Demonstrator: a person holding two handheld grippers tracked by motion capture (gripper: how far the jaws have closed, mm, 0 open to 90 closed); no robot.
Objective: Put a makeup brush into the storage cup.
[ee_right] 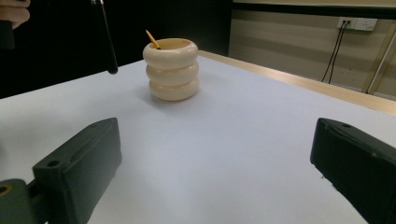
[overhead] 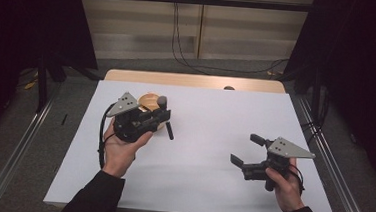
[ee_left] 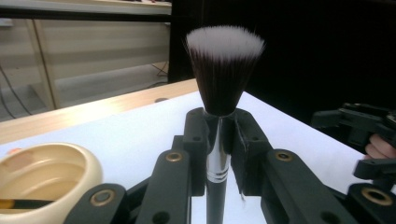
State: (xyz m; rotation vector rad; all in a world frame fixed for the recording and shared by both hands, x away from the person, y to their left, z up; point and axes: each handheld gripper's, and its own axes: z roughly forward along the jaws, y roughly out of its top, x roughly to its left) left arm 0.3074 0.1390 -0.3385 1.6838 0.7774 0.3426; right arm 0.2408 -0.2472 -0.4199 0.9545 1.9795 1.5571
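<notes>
The white desk [overhead: 197,157] carries a cream ribbed holder [ee_right: 171,70] toward its far left part, with a pencil [ee_right: 152,39] leaning inside. Just above and beside that holder, the left gripper [ee_left: 219,123] has its jaws clenched on a makeup brush [ee_left: 223,70], bristles upward. Near the right edge, the right gripper [overhead: 245,150] hangs with jaws spread, nothing between them.

We see the holder [overhead: 151,102] on the table's [overhead: 201,177] left half, the brush [ee_left: 223,84] just beside it, the right gripper [overhead: 247,149] well apart.
</notes>
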